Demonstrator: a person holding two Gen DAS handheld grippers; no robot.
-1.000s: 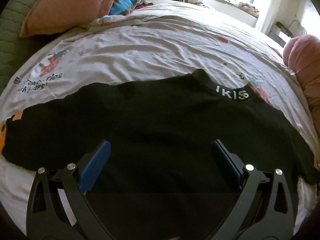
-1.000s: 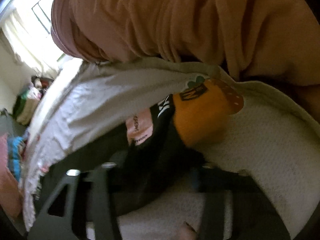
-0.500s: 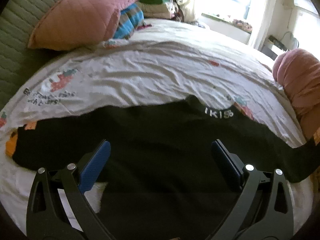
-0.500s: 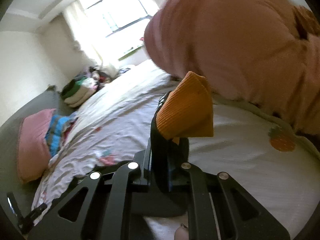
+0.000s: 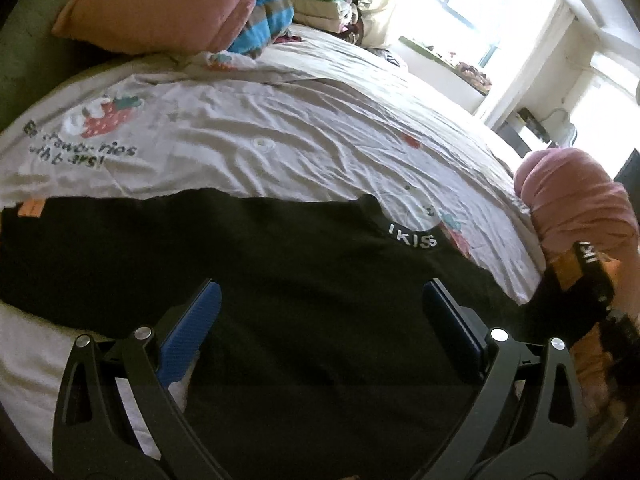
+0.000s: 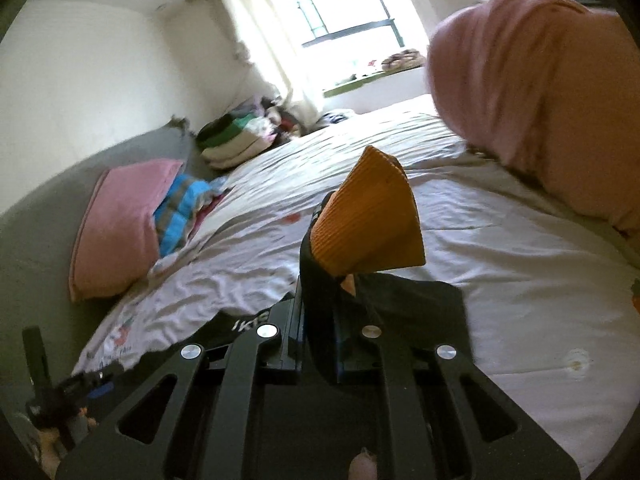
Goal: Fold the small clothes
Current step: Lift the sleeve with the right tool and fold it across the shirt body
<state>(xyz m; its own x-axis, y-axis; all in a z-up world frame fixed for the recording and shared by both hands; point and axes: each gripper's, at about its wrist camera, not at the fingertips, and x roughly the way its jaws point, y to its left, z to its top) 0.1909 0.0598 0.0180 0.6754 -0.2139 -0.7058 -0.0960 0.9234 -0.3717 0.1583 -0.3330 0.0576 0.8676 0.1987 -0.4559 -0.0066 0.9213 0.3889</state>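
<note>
Sleeve fold starting, body fold left.
Right gripper point(image 6: 320, 344) clamped on orange cuff point(image 6: 372, 224) above black sweater point(image 5: 280, 280); left gripper point(image 5: 320, 328) open over sweater, holding nothing.

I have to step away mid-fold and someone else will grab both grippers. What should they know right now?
Right gripper: shut on the black sweater's sleeve, orange cuff sticking up past the fingers, lifted above the bed sheet.
Left gripper: open, holding nothing, above the sweater body.
Black sweater: spread flat across the bed, collar with white lettering toward the far side, the other sleeve's orange cuff at the left edge of the left wrist view.
Done: one sleeve picked up.
Left: lay that sleeve over the body, fold the other sleeve, then fold the body.
</note>
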